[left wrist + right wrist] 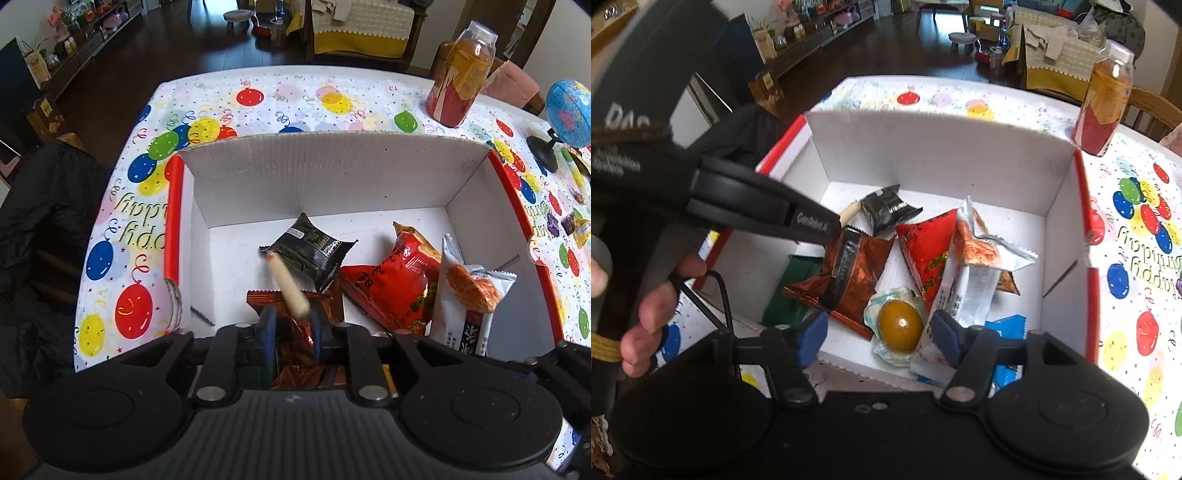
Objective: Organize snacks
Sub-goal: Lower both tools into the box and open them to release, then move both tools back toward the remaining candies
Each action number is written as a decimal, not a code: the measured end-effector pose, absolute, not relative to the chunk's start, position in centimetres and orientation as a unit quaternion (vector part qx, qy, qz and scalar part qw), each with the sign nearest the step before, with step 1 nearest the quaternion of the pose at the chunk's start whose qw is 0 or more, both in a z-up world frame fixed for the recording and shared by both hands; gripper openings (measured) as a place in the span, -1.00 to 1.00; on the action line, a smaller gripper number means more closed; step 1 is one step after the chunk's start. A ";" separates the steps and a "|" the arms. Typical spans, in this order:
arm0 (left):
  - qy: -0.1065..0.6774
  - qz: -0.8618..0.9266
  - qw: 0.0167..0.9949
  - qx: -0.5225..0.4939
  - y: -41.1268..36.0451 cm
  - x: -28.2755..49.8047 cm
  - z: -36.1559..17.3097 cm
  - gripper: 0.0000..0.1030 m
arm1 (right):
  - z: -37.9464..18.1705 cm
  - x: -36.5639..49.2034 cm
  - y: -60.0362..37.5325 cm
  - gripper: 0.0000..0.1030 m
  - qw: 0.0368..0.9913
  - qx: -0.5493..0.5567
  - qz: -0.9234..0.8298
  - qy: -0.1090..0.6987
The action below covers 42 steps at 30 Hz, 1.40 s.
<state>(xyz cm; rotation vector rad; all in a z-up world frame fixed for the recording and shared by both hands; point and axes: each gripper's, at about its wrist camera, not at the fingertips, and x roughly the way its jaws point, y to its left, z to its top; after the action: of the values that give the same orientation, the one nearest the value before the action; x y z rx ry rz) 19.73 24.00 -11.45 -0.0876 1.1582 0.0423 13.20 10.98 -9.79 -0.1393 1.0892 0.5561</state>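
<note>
A white cardboard box (332,177) with red edges sits on the balloon tablecloth and holds several snack packs: a black pack (310,251), a red pack (391,288), a silver and orange pack (469,291) and a brown pack (325,299). My left gripper (291,325) is over the box, its jaws a narrow gap apart; a pale sausage stick (288,286) looks blurred and loose just past the fingertips. It also shows in the right wrist view (849,213). My right gripper (879,336) is open and empty above a packed brown egg (899,326) at the box's near edge.
A tea bottle (461,77) stands behind the box at the right. A small globe (569,110) and several loose sweets (574,221) are on the table to the right. A green pack (794,291) and a blue pack (1008,328) lie in the box.
</note>
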 end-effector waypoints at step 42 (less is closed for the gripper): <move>0.458 -0.031 0.886 -0.067 8.7 13.4 -4.0 0.99 | -3.5 9.6 -10.7 0.99 0.875 0.052 0.215 0.431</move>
<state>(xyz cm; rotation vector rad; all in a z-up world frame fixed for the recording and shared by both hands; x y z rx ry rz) 13.41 8.68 -4.02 -0.1397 0.9521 -0.0636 9.58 -10.71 -3.51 0.1082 0.8998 0.4491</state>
